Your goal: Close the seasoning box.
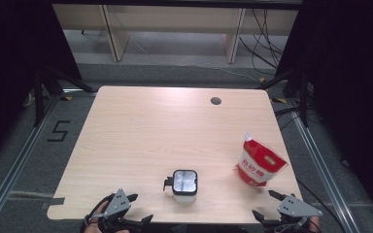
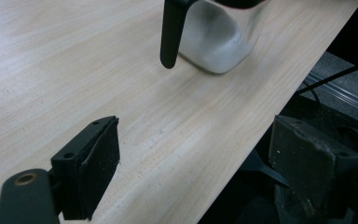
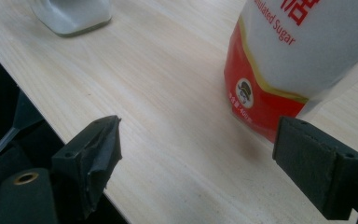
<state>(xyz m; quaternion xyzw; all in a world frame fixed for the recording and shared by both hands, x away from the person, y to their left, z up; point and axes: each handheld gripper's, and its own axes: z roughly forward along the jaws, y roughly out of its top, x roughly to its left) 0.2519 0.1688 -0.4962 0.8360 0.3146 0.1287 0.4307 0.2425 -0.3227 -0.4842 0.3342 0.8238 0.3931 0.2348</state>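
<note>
A light wooden table (image 1: 141,141) with a small round hole (image 1: 216,101) stood on a grey floor (image 1: 175,73), with dark curtains (image 1: 14,43) at both sides and pale cabinets (image 1: 175,19) behind.

A light wood-grain worktop (image 1: 141,141) with rounded corners takes the middle of the high view. Near its upper right edge sits a small dark round cable hole (image 1: 216,101). Left of the worktop, on the grey floor (image 1: 24,160), a black numeral 5 marking (image 1: 59,131) lies at the middle left of the frame, and a strip of grey tape (image 1: 53,201) lies at the lower left. A silver metal floor rail (image 1: 9,182) runs diagonally along the left edge. Black tripod legs (image 1: 43,87) stand at the upper left. At the top, pale beige furniture legs (image 1: 114,34) stand on the floor, with loose black cables (image 1: 264,39) trailing at the upper right.
</note>
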